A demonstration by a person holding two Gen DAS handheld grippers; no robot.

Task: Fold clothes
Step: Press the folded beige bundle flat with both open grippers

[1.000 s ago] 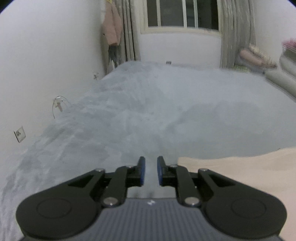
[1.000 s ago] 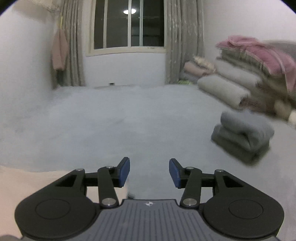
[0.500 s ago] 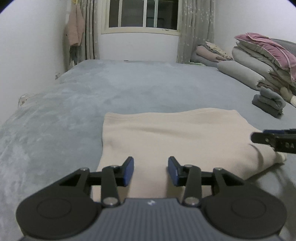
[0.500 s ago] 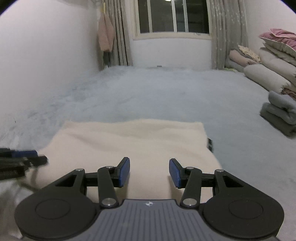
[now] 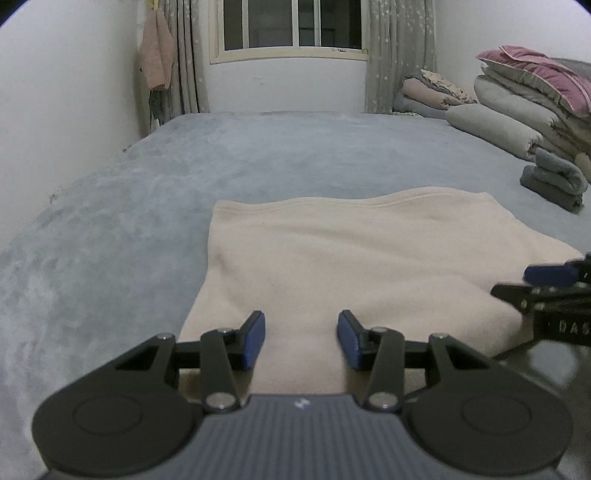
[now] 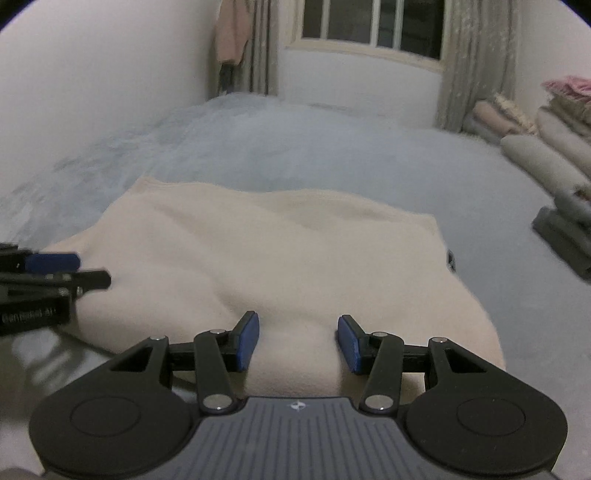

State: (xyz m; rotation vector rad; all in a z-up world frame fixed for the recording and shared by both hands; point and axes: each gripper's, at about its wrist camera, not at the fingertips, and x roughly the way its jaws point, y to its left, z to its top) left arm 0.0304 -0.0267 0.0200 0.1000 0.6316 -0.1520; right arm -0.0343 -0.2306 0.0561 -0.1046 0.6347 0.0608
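Note:
A cream folded garment [image 5: 354, 254] lies flat on the grey-blue bed cover [image 5: 258, 155]; it also shows in the right wrist view [image 6: 280, 258]. My left gripper [image 5: 301, 339] is open and empty, just above the garment's near edge, left part. My right gripper [image 6: 297, 343] is open and empty above the near edge, right part. The right gripper shows at the right edge of the left wrist view [image 5: 554, 288]. The left gripper shows at the left edge of the right wrist view [image 6: 48, 273].
A folded grey cloth [image 5: 554, 181] lies on the bed to the right. Stacked quilts and pillows [image 5: 524, 99] stand along the right wall. A white wall [image 5: 62, 103] bounds the bed on the left. A window [image 5: 288, 26] and curtains are at the far end.
Both grippers swung from facing the bare bed to facing the cream garment and pulled back towards its near edge. The left gripper's jaws went from nearly shut to open.

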